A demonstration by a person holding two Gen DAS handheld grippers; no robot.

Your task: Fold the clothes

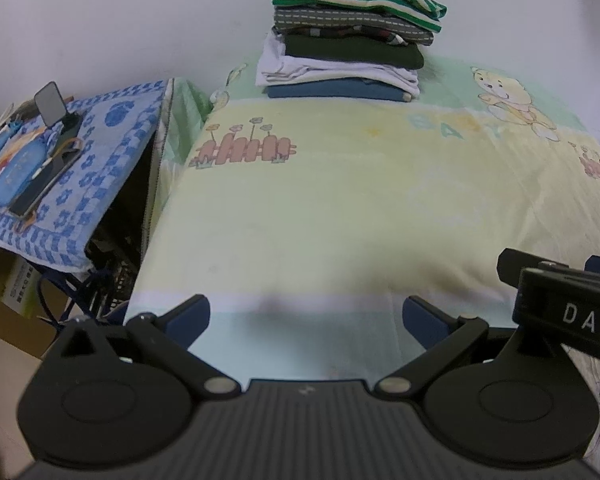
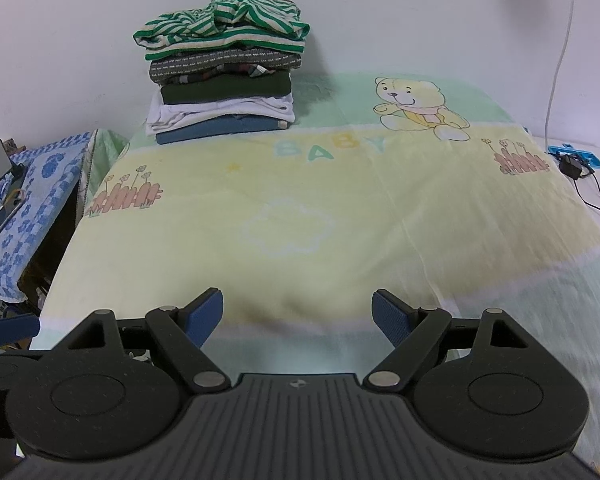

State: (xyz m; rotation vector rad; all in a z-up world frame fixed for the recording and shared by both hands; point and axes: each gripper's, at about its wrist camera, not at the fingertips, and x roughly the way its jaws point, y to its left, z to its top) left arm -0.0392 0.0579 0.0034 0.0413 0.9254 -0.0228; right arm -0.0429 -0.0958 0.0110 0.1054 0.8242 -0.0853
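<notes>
At the far edge of the bed (image 2: pixel 284 200), toward its left corner and against the wall, we see the stack of folded clothes (image 2: pixel 224 76), a green-striped top (image 2: pixel 220 24) crumpled on it. We hold the left gripper (image 1: pixel 306 318) and right gripper (image 2: pixel 298 314) over the near edge, both with fingers spread apart, gripping nothing.

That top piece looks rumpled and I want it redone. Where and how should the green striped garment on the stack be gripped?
Probably pinch the bunched folds on top of the green striped garment, coming from above and the front: the raised fabric gives the right gripper, now open, something to close on without disturbing the folded stack beneath.
</notes>
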